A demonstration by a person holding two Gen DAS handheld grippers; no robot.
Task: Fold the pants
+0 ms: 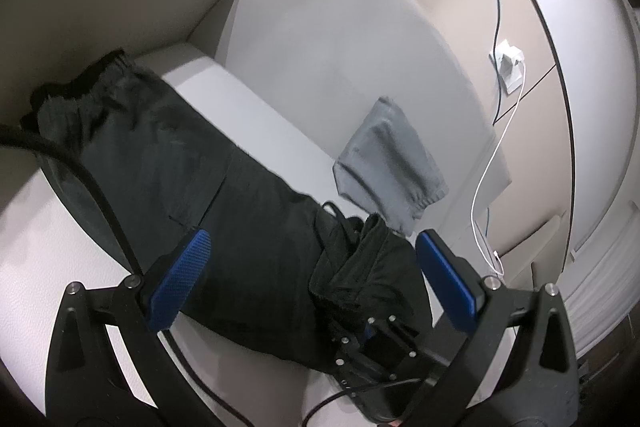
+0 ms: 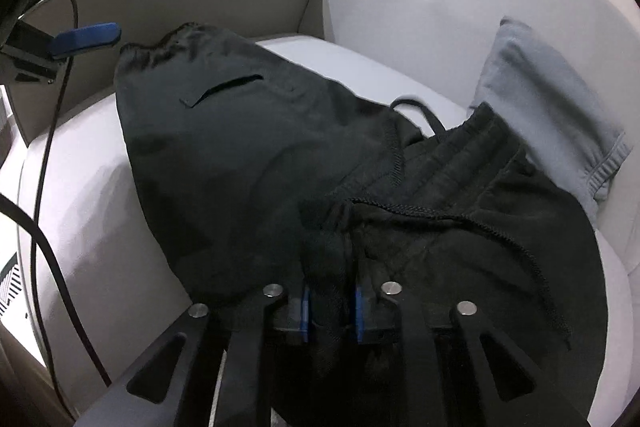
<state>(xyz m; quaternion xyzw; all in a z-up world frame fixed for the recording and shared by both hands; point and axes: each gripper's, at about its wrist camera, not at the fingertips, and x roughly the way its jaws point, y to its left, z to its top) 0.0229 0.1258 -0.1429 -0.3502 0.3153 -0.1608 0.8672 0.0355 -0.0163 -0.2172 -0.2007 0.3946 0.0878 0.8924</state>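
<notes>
Pale leather covers the sofa [image 1: 48,239], whose seat carries everything else. Black pants [image 2: 224,155] lie spread across that seat, folded lengthwise, the cuffed leg ends toward the sofa's armrest and the waistband bunched at the near edge, its drawstring [image 2: 516,239] trailing loose over the cloth. Propped against the sofa's light back cushion [image 1: 332,39], just beyond the waistband, leans a folded grey garment [image 2: 548,115], its lower corner touching the black fabric. Beyond the sofa, a white cable [image 1: 486,171] and a blue cable [image 1: 497,7] hang down a beige wall.

Over the pants near the sofa's front edge, the left hand-held gripper [image 1: 314,251] hangs with its blue pads [image 1: 448,279] well apart, nothing between them pressed. At the waistband, the right hand-held gripper [image 2: 331,311] has its pads close together with a gathered fold of the black cloth pinched between them; the gap is narrow and filled by fabric.
</notes>
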